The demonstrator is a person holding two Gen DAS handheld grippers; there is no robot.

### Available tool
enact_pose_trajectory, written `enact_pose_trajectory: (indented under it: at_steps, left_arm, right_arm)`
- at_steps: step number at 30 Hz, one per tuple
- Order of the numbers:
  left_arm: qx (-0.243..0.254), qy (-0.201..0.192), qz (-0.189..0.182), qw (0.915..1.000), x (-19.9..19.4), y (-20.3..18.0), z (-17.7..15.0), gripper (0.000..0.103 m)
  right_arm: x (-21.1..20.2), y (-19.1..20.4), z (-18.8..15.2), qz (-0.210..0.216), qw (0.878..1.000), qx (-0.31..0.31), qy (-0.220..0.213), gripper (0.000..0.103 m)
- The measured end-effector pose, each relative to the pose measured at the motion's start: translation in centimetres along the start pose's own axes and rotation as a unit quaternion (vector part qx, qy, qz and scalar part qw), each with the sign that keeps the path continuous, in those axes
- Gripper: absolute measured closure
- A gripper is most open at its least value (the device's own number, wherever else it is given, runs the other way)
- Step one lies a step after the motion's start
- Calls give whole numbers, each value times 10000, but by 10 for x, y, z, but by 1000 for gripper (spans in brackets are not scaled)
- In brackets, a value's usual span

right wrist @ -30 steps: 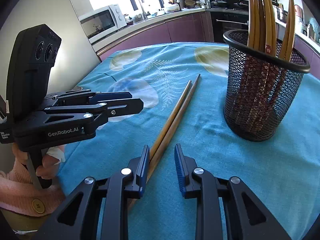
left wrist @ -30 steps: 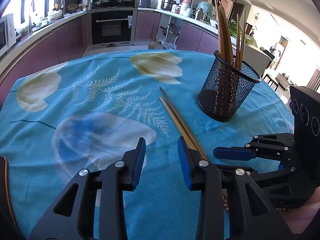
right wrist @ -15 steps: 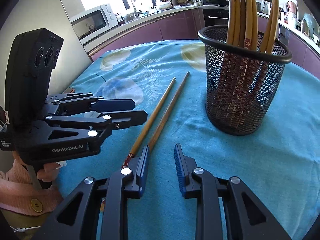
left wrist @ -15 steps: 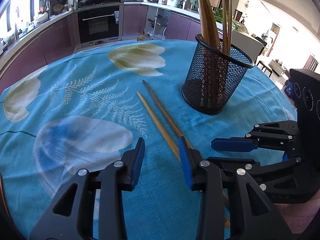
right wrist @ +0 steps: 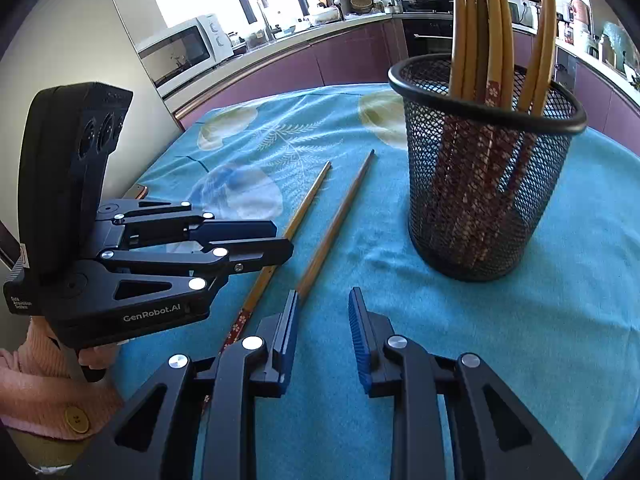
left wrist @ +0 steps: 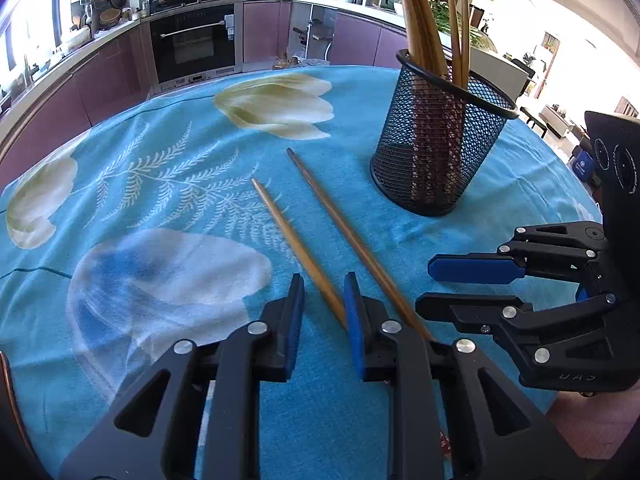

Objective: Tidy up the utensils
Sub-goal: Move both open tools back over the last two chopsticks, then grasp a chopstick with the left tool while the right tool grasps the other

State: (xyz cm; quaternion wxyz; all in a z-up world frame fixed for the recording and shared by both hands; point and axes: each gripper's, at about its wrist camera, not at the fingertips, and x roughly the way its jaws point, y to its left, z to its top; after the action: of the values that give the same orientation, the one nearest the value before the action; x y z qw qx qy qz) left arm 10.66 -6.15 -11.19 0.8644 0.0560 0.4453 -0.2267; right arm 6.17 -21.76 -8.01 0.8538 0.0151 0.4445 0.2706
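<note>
1. Two loose chopsticks on the table, on its blue flowered cloth point(left wrist: 192, 216): lighter chopstick point(left wrist: 294, 246) just left of the darker chopstick point(left wrist: 344, 228), both pointing away toward the mesh holder point(left wrist: 436, 148), which stands near their far tips with more chopsticks upright inside.
2. Left claw point(left wrist: 320, 312): narrowing now around the near part of the lighter chopstick, which lies in the gap close against the right pad; no firm pinch visible yet.
3. Right claw point(right wrist: 322, 336): partly parted, nothing in it, hovering low with the darker chopstick's near part just at its left pad.
4. Best done by centring the stick between the pads before closing fully, gripping near the decorated end, then lifting level so the far tip clears the holder's rim.
5. Readable: "GenRobot.AI" on the left claw's side, in the right wrist view; faint "DAS" on the right claw's body, in the left wrist view.
</note>
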Motion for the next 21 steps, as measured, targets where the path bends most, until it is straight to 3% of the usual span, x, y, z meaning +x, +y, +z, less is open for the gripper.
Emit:
enact_pose_trajectory:
  at_steps: [8,12,15,21]
  left_arm:
    - [-133,-37,50,9999,-1,11,2,89]
    - [-228,-38,86,9997,-1,16,1,83]
    - [-296,-46,48,9995,0,18,2,83]
    - [-347,-69,37,9994,-2,14,-1,90]
  right_arm:
    - [18,6,18,-100,9999,-29,-32,79]
    - [24,8,20,-216,9997,-71,-30,80]
    - [22,5,19,-226,9997,23,-15,92]
    - [12,2,11,-178,9998,64,83,95]
